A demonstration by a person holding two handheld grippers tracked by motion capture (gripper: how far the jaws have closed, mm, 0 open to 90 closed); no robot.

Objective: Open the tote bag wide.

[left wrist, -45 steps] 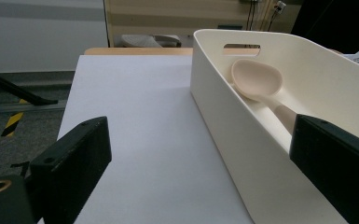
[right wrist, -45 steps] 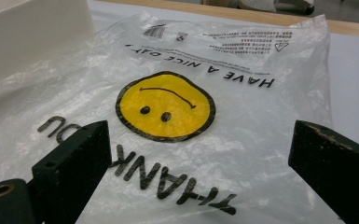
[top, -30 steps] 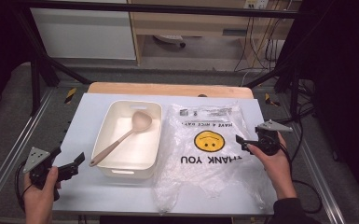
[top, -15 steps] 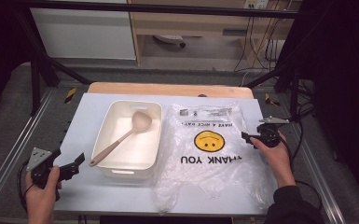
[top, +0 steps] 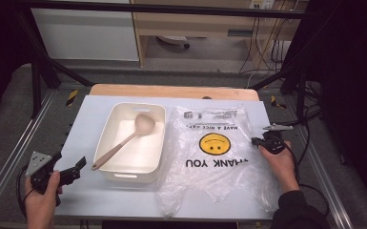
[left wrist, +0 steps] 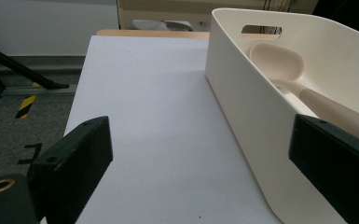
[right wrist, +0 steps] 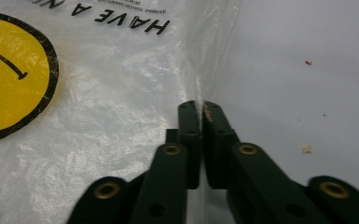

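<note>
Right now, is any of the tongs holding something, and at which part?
The right tongs are shut on the plastic bag, pinching its side edge. The left tongs are open and hold nothing.

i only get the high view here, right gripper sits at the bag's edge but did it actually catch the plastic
Observer: Yes. In the right gripper view the right gripper has just closed, with the edge of the plastic bag pinched between its pads.
Operator: what about the left one, looks open from up here
Observer: Open. In the left gripper view the left gripper has its jaws wide apart with nothing between them but bare table.
Operator: is it touching the tub
Observer: I can't tell contact. Its one jaw is right against the near wall of the white tub, and the spoon lies inside, bowl toward the far end.
</note>
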